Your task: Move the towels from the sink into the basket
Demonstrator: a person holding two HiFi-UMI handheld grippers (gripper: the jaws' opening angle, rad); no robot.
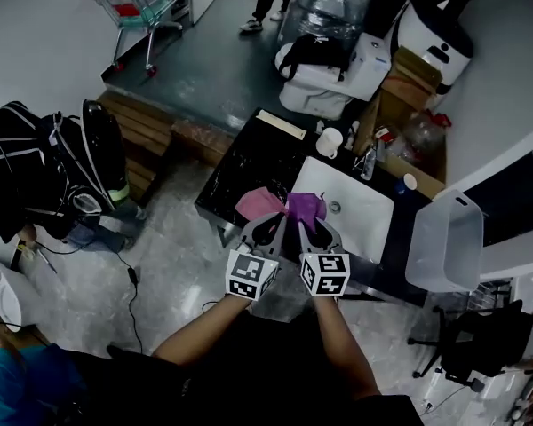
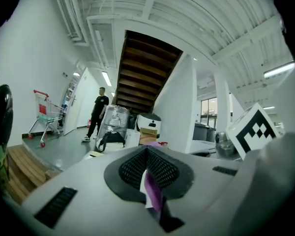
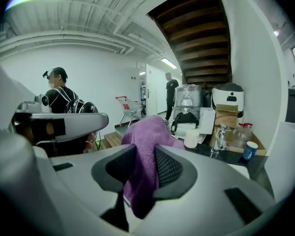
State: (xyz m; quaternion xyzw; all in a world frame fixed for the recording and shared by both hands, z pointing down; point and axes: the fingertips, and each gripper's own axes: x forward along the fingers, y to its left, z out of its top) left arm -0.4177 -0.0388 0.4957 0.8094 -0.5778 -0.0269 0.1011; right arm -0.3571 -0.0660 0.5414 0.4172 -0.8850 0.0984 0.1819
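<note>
The purple towel (image 3: 145, 146) is soft, light and limp, so a pinch on a bunched fold should carry it. I hold it above the near left edge of the sink (image 1: 360, 211), with the pink towel (image 1: 258, 202) just beside it over the dark table (image 1: 240, 162). My right tool (image 3: 143, 176) is partly closed, its pads pressing a thick fold of the purple cloth, and my left tool (image 2: 148, 173) is almost fully closed on a thin edge of the pink one; the basket (image 1: 444, 242) waits by the table's right end.

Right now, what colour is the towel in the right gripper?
The towel is purple; the right gripper view shows it best.
</note>
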